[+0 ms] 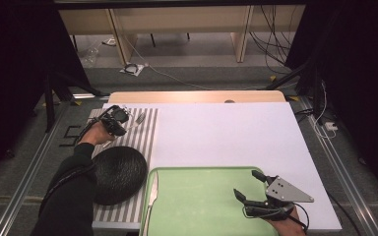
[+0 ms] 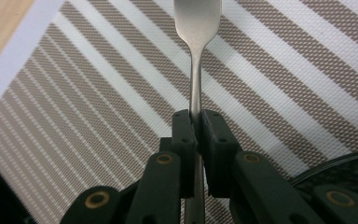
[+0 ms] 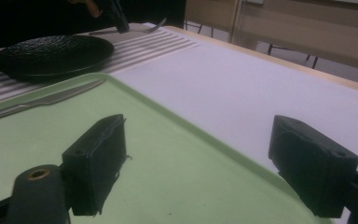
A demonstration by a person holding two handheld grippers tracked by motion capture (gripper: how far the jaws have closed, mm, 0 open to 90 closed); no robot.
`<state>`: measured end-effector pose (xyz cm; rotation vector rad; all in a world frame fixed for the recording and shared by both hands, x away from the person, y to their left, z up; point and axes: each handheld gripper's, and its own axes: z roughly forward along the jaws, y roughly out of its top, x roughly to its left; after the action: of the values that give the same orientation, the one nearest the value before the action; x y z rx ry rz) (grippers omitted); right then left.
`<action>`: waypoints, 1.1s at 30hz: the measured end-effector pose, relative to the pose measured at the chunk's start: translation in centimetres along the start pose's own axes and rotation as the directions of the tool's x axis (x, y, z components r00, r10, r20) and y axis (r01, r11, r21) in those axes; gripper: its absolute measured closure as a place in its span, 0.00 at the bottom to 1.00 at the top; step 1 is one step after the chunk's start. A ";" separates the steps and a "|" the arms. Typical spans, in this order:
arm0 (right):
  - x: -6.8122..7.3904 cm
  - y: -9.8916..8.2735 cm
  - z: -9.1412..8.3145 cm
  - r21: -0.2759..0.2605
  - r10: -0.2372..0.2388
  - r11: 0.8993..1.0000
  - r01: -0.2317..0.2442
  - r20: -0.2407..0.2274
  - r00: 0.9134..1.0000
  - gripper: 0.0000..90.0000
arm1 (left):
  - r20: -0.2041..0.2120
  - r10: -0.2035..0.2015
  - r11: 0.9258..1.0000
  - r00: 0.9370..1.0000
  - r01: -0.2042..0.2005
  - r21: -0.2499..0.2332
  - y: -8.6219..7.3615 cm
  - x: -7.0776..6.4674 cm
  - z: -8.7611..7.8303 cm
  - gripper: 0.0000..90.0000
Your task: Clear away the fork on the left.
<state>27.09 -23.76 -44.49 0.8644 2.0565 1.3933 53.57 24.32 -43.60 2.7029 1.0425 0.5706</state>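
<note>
Over striped mat (image 2: 98,93): left gripper (image 2: 196,126) jaws pinching fork (image 2: 196,56); right gripper (image 3: 196,158) jaws spread, idle above tray (image 3: 177,154); knife (image 3: 42,100) unplaced.

Even, soft overhead light on the table (image 1: 236,128), dark at both sides. Fork (image 2: 196,28) ahead of the left jaws throws glare off its metal. Right gripper view is dim, its near jaws soft, background blurred.
</note>
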 end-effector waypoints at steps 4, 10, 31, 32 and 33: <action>0.0 0.0 0.0 0.003 0.003 1.000 -0.003 0.002 1.000 0.22 | -0.013 -0.012 1.000 1.000 0.011 -0.016 -0.3 0.4 -1.0 0.93; -0.1 0.0 0.0 -0.004 0.005 1.000 -0.005 0.005 1.000 0.22 | 0.001 -0.057 0.997 0.998 0.057 -0.046 -0.3 0.4 -2.9 0.93; 0.0 0.0 0.0 0.000 0.004 1.000 -0.004 0.003 1.000 0.22 | 0.131 -0.060 0.994 0.990 0.072 -0.088 0.1 -5.1 -6.7 0.93; 0.0 0.0 0.0 0.000 0.005 1.000 -0.005 0.003 1.000 0.22 | 0.133 -0.052 0.994 0.990 0.064 -0.088 0.1 -5.4 -6.9 0.93; 0.0 0.0 0.1 0.000 0.005 1.000 -0.005 0.003 1.000 0.22 | 0.139 -0.056 0.993 0.989 0.070 -0.096 0.0 -5.7 -7.0 0.93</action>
<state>27.10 -23.68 -44.50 0.8710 2.0533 1.3942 46.77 20.71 -38.89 2.5713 1.0301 0.4091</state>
